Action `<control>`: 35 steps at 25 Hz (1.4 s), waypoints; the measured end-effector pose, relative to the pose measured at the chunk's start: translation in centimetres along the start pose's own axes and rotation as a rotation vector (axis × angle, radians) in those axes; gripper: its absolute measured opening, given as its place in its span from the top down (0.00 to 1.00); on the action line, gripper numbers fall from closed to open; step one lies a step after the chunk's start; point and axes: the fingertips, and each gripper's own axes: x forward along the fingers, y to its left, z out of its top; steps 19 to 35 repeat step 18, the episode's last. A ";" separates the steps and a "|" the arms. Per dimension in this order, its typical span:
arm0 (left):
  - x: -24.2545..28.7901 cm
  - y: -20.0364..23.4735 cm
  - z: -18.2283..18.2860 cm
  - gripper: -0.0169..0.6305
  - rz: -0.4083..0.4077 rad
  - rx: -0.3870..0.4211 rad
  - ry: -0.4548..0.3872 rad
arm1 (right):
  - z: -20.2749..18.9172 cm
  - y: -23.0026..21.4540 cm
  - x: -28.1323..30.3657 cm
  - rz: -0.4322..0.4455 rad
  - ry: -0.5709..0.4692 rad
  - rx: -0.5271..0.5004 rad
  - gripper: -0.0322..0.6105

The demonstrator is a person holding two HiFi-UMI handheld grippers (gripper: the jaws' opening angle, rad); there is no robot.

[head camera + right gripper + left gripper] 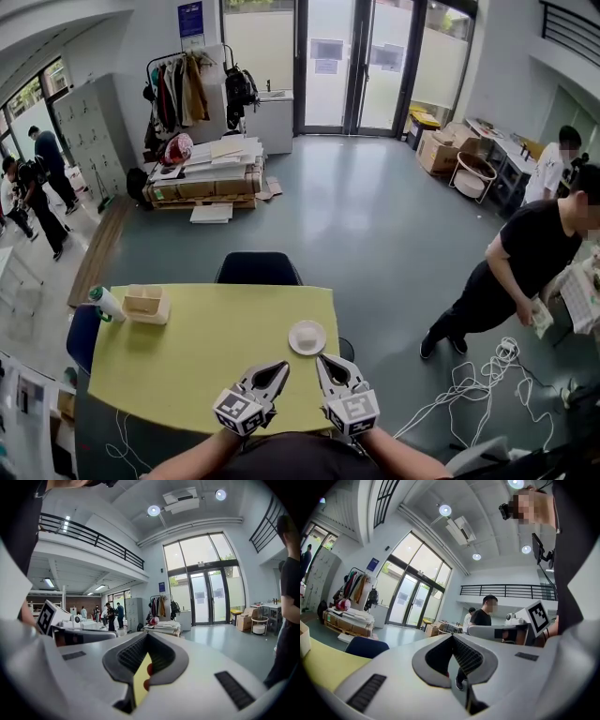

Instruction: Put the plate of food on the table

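A small white plate (307,337) lies on the yellow table (187,361), near its right edge; what is on it is too small to tell. My right gripper (322,359) hovers just in front of the plate with its jaws together and nothing held. My left gripper (281,367) is beside it to the left, over the table's near edge, also shut and empty. In the left gripper view the left gripper (451,635) points up into the room, tips meeting. In the right gripper view the right gripper (147,634) has its tips touching, with a yellow sliver and red specks showing through the gap behind them.
A wooden box (145,304) and a green-capped bottle (106,302) stand at the table's far left corner. A dark blue chair (259,268) sits behind the table, another (82,337) at its left. A person in black (525,262) bends over at right, beside white cables (469,384) on the floor.
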 end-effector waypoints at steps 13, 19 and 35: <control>0.6 -0.7 -0.5 0.96 -0.012 0.058 0.023 | -1.2 -0.7 -0.2 -0.035 0.019 0.019 0.93; 0.4 -0.6 -0.5 0.96 -0.013 0.057 0.023 | -1.4 -0.7 -0.1 -0.037 0.024 0.019 0.93; 0.4 -0.6 -0.5 0.96 -0.013 0.057 0.023 | -1.4 -0.7 -0.1 -0.037 0.024 0.019 0.93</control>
